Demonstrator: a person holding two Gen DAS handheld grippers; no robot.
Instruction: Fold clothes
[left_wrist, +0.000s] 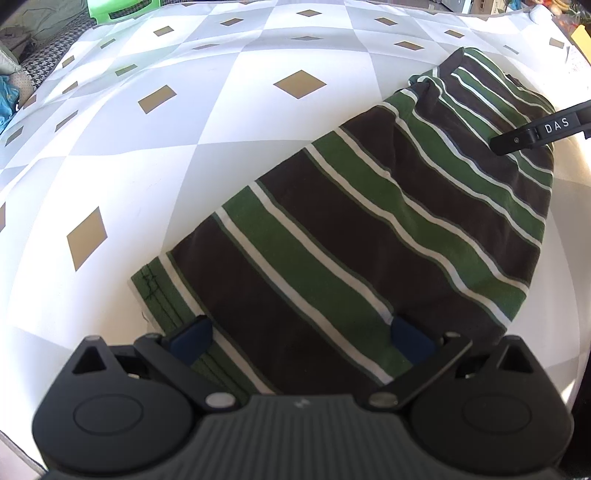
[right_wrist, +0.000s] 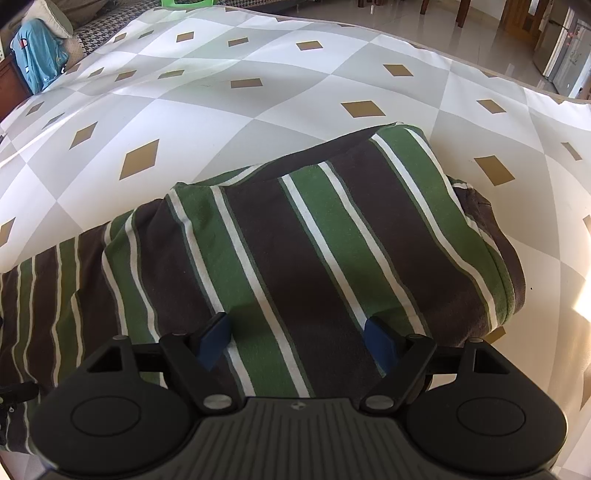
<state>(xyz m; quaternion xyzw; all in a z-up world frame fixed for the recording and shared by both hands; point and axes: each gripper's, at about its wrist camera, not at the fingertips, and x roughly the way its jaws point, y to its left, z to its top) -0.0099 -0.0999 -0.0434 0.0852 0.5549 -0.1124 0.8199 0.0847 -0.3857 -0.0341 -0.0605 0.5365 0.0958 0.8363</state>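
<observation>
The striped shirt (left_wrist: 369, 229) is soft matt knit cloth; the diamond-patterned cover (left_wrist: 184, 147) is smooth cloth; gripper housings are matt ribbed plastic.

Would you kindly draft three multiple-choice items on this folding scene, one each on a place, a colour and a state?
1. Where does the shirt lie?
A. On the diamond-patterned cloth
B. On a bare wooden floor
C. In a basket

2. Which colours stripe the shirt?
A. Red, blue, yellow
B. Brown, green, white
C. Black and pink

3. How do the fingers of the right gripper stand?
A. Pinched shut on a sleeve
B. Apart, over the shirt
C. Clamped on a hanger

Answers:
1 A: the patterned cloth shows around the shirt on all visible sides.
2 B: wide brown and green bands run between thin white lines.
3 B: both blue fingers stand wide apart with flat shirt fabric showing between them.
</observation>
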